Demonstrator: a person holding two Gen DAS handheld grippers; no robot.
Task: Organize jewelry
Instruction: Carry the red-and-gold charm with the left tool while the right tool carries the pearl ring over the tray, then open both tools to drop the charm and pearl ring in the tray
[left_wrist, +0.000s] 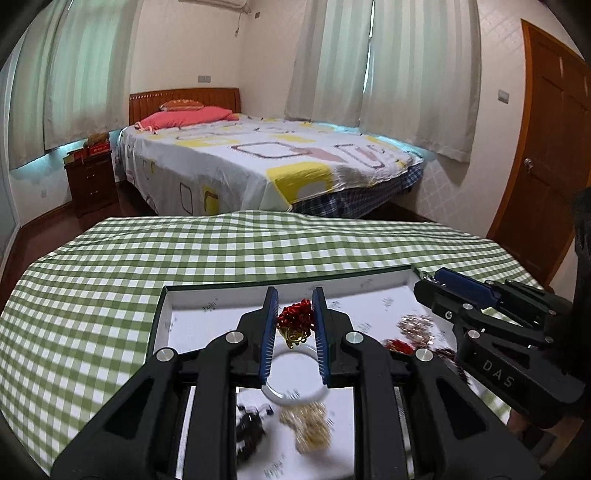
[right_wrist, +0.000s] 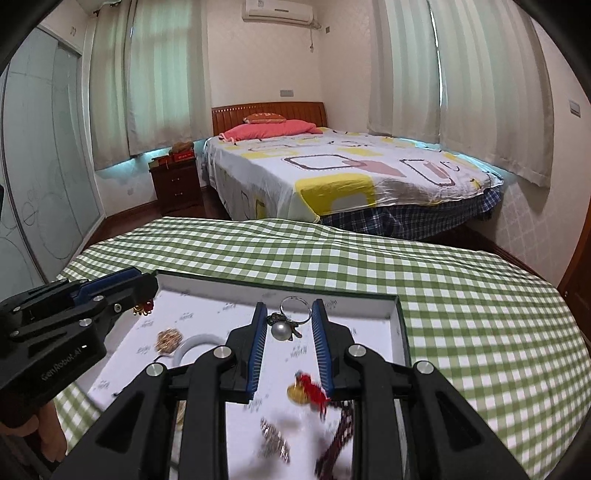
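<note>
Green gingham covers your surface (left_wrist: 110, 295); white tray (right_wrist: 400, 321) on it; bed (left_wrist: 258, 162) behind; left gripper (left_wrist: 294, 325) jaws pinch a red ornament (left_wrist: 297, 319), right gripper (right_wrist: 289, 325) jaws seemingly hold a pearl ring (right_wrist: 286, 321).

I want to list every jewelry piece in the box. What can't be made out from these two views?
- Left wrist view: the dark piece and gold piece near the bottom are motion-blurred; the left hand-held gripper covers part of the white bangle.
- Right wrist view: the silvery piece and dark red beads are smeared; the box is cut off by the gripper body.
</note>
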